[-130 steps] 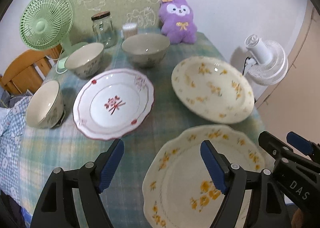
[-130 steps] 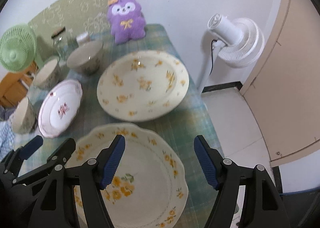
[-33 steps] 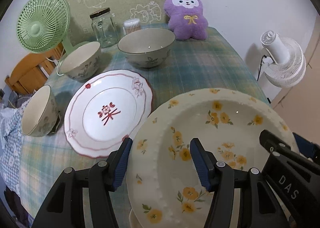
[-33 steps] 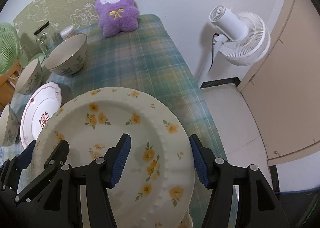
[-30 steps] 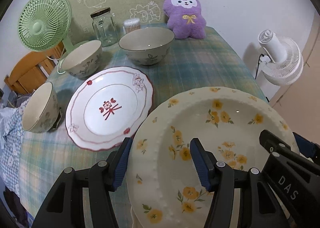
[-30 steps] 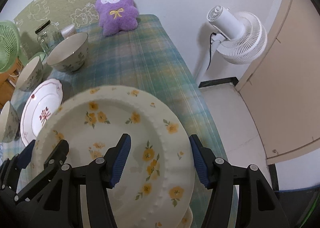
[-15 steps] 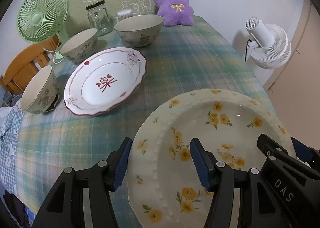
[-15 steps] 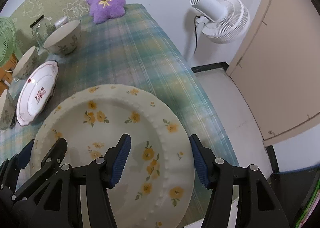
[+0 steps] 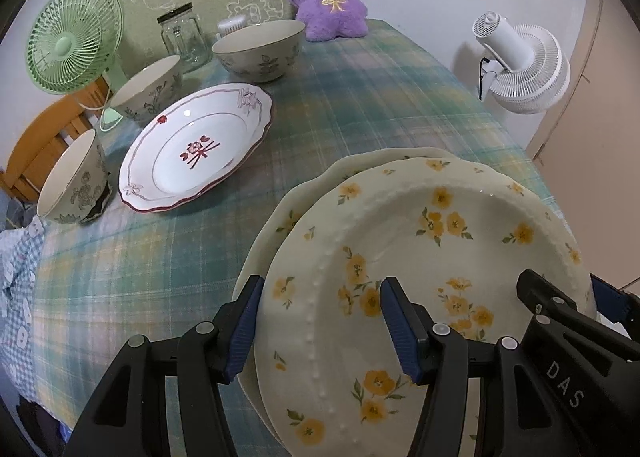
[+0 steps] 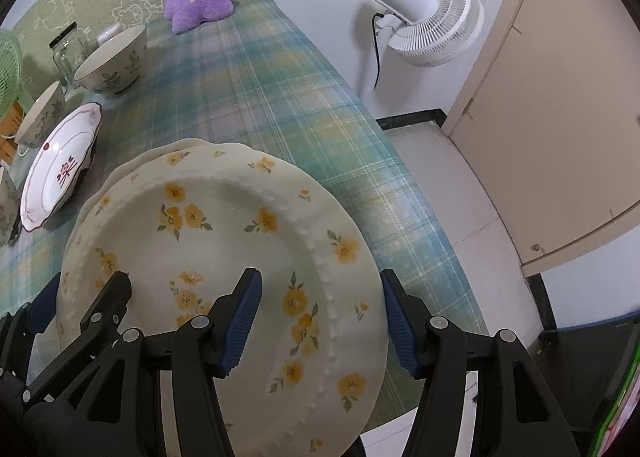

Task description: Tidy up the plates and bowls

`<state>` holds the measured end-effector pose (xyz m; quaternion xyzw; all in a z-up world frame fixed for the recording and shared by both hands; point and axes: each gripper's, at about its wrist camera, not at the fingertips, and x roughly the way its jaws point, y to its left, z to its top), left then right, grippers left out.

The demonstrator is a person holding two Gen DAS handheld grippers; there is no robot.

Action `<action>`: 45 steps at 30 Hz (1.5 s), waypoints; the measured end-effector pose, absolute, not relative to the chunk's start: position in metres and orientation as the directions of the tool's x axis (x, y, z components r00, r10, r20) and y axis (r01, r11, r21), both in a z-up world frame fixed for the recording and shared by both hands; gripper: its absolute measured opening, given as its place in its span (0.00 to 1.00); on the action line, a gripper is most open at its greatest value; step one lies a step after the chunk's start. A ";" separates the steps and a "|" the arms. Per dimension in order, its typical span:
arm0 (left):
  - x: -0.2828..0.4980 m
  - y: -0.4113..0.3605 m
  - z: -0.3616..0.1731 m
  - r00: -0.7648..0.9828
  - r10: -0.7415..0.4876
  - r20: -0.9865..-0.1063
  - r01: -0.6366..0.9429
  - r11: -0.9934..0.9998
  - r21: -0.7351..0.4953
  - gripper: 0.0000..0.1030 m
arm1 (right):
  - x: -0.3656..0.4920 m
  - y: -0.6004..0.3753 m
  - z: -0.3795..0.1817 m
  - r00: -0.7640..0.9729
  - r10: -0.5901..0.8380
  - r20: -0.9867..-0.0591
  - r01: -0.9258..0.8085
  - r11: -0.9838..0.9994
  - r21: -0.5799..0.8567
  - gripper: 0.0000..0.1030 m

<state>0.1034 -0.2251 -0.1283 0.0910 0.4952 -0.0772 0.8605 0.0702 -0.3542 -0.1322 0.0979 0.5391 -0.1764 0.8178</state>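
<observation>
A cream plate with yellow flowers [image 9: 420, 257] lies on top of a second yellow-flower plate [image 9: 304, 193] at the table's near right corner. My left gripper [image 9: 322, 323] grips its left rim, one finger above and one below. My right gripper [image 10: 320, 317] grips its right rim the same way; the plate also shows in the right wrist view [image 10: 224, 241]. A white plate with red trim [image 9: 196, 149] lies to the left. Three floral bowls stand behind it: one [image 9: 258, 49] at the back, one [image 9: 146, 93] mid-left, one [image 9: 72, 181] far left.
A green desk fan [image 9: 72, 45], a glass jar [image 9: 184, 37] and a purple plush toy [image 9: 328, 1] stand along the back of the plaid tablecloth [image 9: 360, 97]. A white floor fan [image 10: 424, 25] stands off the right edge. A wooden chair [image 9: 36, 141] is at left.
Both grippers picked the far yellow-flower plate up, carried it toward me and lowered it onto the near yellow-flower plate, whose rim now shows under it.
</observation>
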 end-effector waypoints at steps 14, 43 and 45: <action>0.107 -0.235 -0.130 0.491 0.041 -0.870 0.252 0.950 0.187 0.61 | 0.072 -0.355 -0.135 0.365 -0.162 -0.917 0.384 0.923 -0.010 0.61; 0.121 -0.158 -0.045 0.582 0.003 -0.813 0.093 0.993 0.070 0.80 | 0.103 -0.305 -0.036 0.530 -0.072 -0.845 0.202 0.978 0.044 0.65; 0.126 -0.149 -0.035 0.595 0.021 -0.804 0.050 0.997 0.064 0.80 | 0.111 -0.298 -0.027 0.555 -0.034 -0.831 0.152 0.986 0.061 0.65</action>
